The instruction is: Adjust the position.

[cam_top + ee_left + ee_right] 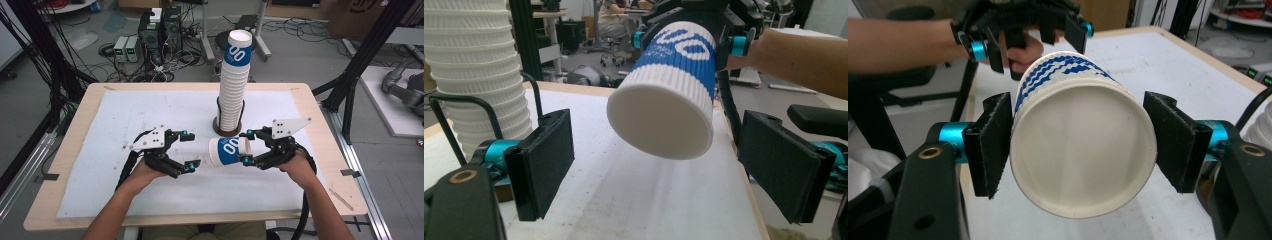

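The right gripper (245,146) has its jaws clamped on a blue-and-white paper cup (226,151), one pad on each side of the cup near its rim. In the right gripper view the cup (1082,150) sits squarely between the two black pads, its closed white bottom facing the camera and its rippled blue sleeve running away behind. The cup is held on its side, clear of the surface, with its length pointing across toward the left gripper (189,149).

The left gripper has its jaws apart, with nothing between the pads. In the left gripper view the cup (669,95) hangs ahead of those open jaws, tilted, its white end turned toward them and apart from both pads. The two grippers face each other over the near middle of the surface, the cup between them and just beside the left gripper's nearer jaw tip in the high view.

Each gripper is held in one of the person's hands, with forearms coming in from the near edge. Behind the held cup, a tall stack of cups (234,82) stands upright in a round wire-framed holder (228,125), on the white mat (125,115) that covers the wooden surface (75,125)
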The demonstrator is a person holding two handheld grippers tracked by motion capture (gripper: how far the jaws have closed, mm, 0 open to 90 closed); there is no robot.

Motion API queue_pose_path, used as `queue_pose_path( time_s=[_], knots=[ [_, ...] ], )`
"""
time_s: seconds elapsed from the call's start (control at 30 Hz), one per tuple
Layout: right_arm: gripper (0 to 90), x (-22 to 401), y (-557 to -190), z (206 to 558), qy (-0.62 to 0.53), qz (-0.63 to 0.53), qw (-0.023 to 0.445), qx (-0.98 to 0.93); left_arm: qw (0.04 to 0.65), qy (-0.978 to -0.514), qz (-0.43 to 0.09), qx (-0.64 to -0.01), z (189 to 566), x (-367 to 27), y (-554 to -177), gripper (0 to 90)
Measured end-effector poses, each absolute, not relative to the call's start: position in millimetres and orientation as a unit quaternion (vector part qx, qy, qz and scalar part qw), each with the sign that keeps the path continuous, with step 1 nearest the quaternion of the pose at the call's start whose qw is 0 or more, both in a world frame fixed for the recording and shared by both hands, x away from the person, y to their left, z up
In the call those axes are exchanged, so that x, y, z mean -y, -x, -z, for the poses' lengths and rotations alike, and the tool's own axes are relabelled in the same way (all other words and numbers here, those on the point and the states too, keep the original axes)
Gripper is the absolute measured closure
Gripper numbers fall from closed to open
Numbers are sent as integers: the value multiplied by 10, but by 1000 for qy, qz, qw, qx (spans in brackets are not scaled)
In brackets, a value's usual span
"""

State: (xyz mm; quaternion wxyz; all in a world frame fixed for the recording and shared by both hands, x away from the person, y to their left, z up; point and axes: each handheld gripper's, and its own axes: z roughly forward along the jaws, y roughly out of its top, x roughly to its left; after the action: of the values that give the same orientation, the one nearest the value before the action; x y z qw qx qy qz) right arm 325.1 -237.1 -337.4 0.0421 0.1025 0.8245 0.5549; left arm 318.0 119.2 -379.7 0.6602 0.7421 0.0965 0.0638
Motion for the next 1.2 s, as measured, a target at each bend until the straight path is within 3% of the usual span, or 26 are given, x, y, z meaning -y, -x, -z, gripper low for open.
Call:
queue_pose_path(
  time_s=[1.2],
  knots=[
    [313,2345,-3221,3498,-99,-620,17,-778,690,-719,-36,-83,3843,-1065,-3154,139]
  ],
)
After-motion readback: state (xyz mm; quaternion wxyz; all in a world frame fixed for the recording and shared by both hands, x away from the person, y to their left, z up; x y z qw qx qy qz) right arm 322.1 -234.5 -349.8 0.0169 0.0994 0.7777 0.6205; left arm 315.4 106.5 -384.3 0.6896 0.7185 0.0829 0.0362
